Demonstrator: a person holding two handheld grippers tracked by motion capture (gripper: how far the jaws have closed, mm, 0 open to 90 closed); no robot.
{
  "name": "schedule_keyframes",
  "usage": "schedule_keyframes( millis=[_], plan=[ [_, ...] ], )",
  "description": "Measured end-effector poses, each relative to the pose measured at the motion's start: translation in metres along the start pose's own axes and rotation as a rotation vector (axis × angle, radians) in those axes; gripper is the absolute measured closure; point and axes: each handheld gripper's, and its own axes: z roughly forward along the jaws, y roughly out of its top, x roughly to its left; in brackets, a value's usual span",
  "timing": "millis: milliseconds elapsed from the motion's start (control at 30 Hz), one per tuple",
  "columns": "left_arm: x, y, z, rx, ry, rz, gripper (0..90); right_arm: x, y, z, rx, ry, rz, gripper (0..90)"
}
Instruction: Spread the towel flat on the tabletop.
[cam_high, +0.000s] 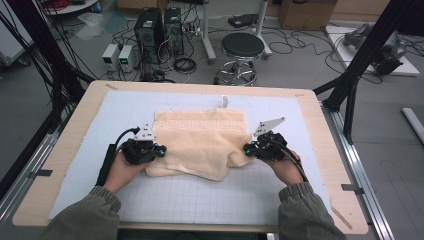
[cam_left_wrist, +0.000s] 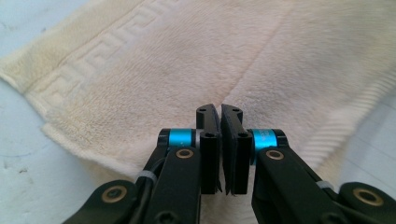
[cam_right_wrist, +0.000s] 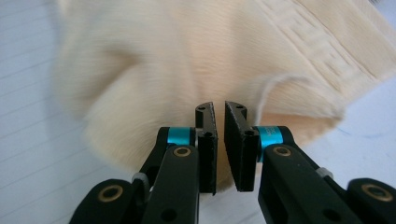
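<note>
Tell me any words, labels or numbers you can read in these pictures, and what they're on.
None can be read.
Small white tag at the towel's far edge: dark marks, too small to read.
Display on a bench box on the floor: lit, but too small to read.
Towel border: a woven key pattern, not lettering.

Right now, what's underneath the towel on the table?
The cream towel lies folded on a pale gridded mat that covers the wooden table. Whatever lies between its folded layers is hidden.
</note>
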Motion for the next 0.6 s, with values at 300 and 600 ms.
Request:
schedule_keyframes(
  millis=[300,600],
  plan=[
    [0.0,0.001,-0.006,-0.026,0.01,0.0,78.8,0.003,0.003,-0.004,-0.071,0.005,-0.007,77.5],
    [-0.004,-0.004,-0.026,-0.038,-0.003,0.033,52.2,0.04,0.006,-0.018,-0.149,0.087,-0.077,56.1]
  ],
)
